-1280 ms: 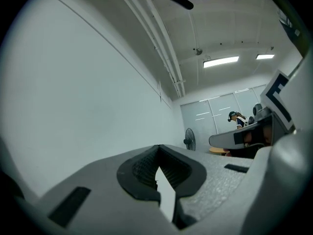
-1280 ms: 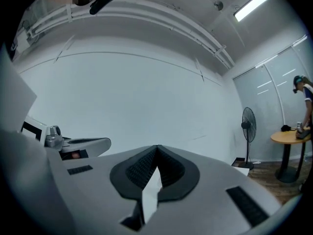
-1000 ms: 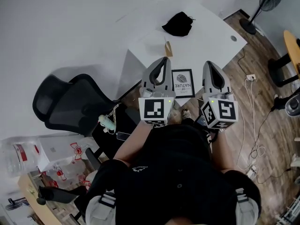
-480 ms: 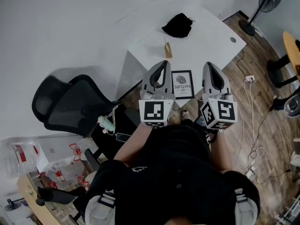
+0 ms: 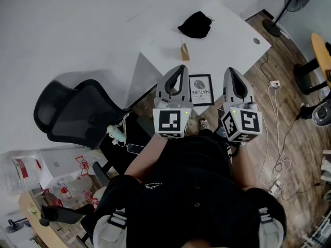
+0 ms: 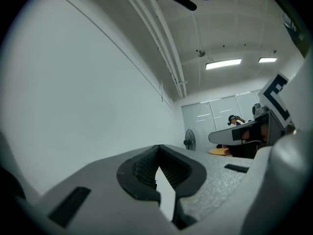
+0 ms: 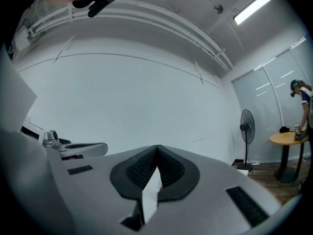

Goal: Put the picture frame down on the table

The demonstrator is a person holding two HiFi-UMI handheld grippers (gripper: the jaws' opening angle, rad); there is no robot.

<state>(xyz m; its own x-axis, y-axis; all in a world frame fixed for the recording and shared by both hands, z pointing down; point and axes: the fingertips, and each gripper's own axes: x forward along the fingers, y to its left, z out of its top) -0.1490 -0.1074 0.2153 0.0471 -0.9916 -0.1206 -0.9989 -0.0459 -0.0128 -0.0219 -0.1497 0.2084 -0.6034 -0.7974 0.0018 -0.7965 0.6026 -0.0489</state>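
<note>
On the white table [image 5: 232, 40] in front of you, the picture frame [image 5: 201, 90] lies flat and face up near the near edge. From your head view it shows in the gap between your two grippers, and neither one touches it. Your left gripper [image 5: 181, 67] and your right gripper [image 5: 229, 72] are held side by side above your lap, each with its jaws pressed together at the tips and nothing pinched between them. Farther back on the table sit a black cloth [image 5: 196, 26] and a small brown object [image 5: 184, 51].
</note>
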